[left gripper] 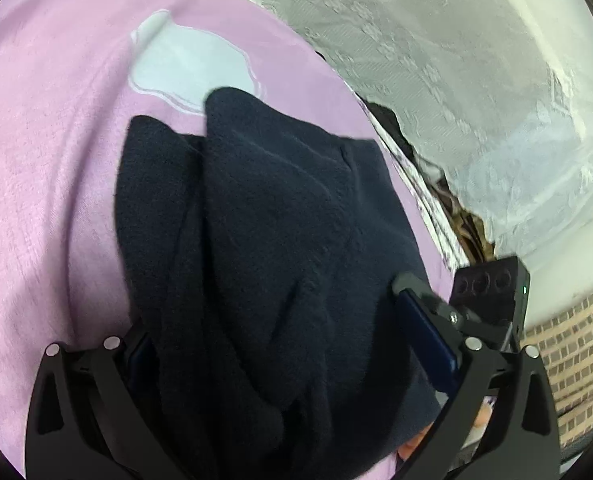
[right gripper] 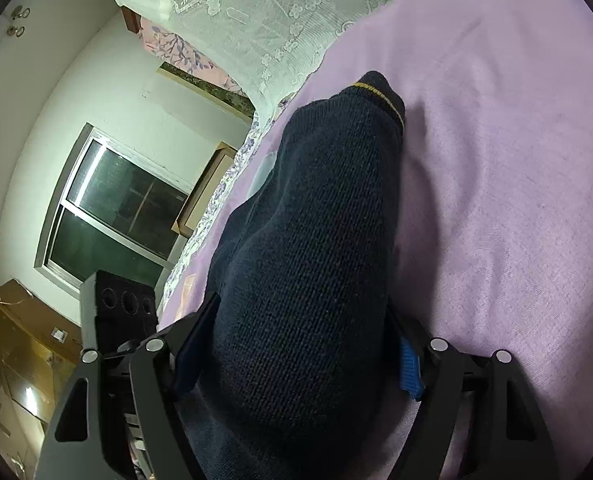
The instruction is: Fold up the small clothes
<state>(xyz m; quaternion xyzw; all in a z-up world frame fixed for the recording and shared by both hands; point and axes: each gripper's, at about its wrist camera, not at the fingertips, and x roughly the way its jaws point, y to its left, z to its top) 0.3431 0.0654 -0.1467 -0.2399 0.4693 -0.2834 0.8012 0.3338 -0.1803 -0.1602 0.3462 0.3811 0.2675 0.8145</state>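
A navy knit garment, bunched and seemingly only partly folded, is held above the lilac bedsheet by the left gripper and right gripper, both clamped on it.

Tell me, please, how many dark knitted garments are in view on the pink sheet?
1, as far as I can tell: a navy knit garment bunched on the pink sheet, running between the fingers of both tools. More may be hidden in its folds.
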